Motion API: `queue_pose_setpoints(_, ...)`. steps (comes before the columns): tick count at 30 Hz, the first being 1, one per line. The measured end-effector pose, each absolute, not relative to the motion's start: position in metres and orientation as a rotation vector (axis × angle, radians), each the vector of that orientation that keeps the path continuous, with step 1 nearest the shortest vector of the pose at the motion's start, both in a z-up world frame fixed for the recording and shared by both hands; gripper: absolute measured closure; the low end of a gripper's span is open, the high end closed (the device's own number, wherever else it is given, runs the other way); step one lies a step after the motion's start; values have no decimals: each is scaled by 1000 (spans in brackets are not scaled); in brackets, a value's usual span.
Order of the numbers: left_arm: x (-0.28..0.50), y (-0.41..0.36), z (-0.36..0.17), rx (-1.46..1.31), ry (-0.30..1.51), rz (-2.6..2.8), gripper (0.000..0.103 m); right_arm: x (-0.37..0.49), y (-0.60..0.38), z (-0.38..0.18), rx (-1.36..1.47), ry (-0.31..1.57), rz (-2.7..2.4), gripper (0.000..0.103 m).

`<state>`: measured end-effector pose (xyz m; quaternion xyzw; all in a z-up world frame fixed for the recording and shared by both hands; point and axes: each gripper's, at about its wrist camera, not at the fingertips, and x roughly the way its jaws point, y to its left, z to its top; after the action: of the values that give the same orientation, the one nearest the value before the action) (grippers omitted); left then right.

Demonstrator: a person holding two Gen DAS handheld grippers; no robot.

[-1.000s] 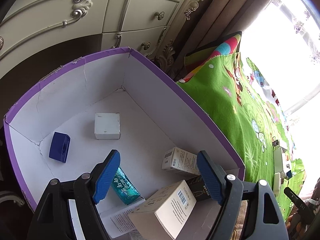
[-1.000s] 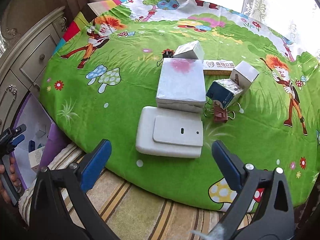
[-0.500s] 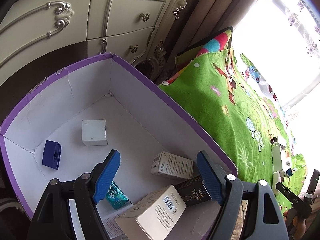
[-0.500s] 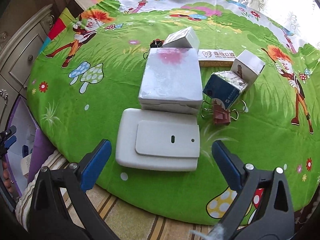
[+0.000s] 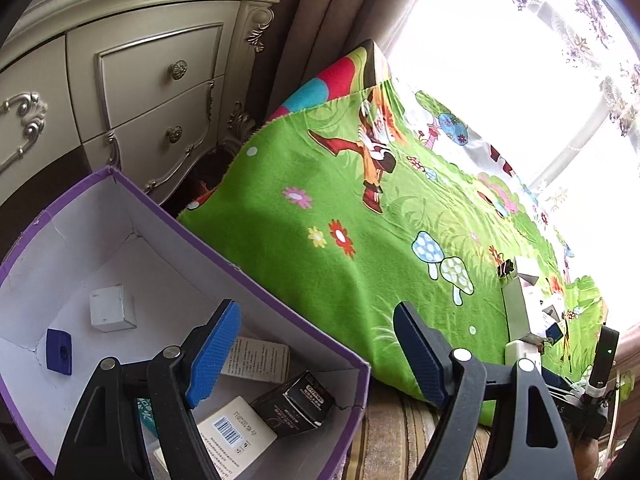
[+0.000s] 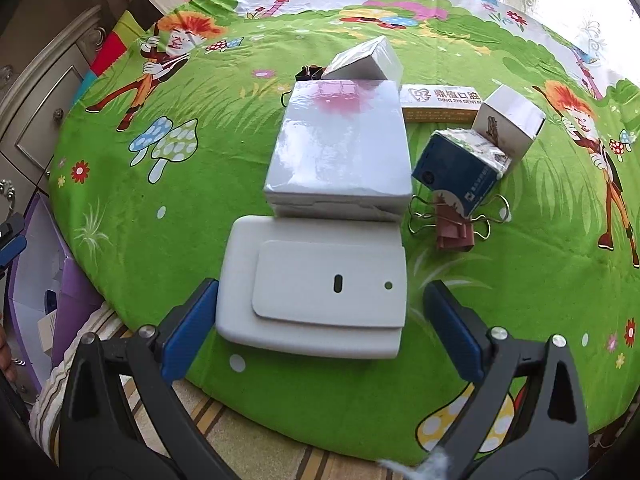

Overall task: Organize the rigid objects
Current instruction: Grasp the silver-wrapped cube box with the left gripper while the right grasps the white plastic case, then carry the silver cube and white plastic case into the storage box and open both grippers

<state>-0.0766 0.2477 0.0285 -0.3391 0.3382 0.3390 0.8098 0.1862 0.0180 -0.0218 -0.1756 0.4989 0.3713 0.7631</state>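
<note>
Right wrist view shows the right claw [image 6: 316, 320] spread wide, its blue pads flanking the flat white rounded-corner plastic case [image 6: 316, 288] that lies near the front edge of the round tabletop covered by a green cartoon-print cloth [image 6: 200, 184], just in front of the glossy white rectangular box [image 6: 340, 148]. That case looks stiff and smooth, probably light (its raised lid plate may be slick), so I judge the surest hold is across its two short side walls, low on the thicker base rather than on the plate. Its width nearly fills the opening, leaving little margin. Meanwhile the left claw [image 5: 316, 356] hangs spread and empty above the near corner of the purple-rimmed white cardboard bin [image 5: 280, 280], where small cartons already lie.
</note>
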Motion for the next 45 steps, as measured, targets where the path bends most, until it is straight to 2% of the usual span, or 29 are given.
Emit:
queue_pose_setpoints(8,13,224,45,-642,739,590,23,186,8,-18,-333,1048,810,15)
queue_pose_setpoints(18,137,195,57,-580,795,368,23,185,-6,-15,-261,1011,820,16)
queue_pose_setpoints(24,203,191,46,-633,870,220,23,180,-10,-9,-244,975,833,16)
queue_pose_setpoints(38,281,183,21,-632,1031,95,29,182,-15,-10,-218,965,853,16)
queue_pose_setpoints(43,292,177,7,-611,1099,105,40,183,-15,-10,-211,967,852,16)
queue_pose_setpoints(45,294,175,3,-609,1113,95,56,184,-15,-10,-208,968,851,16)
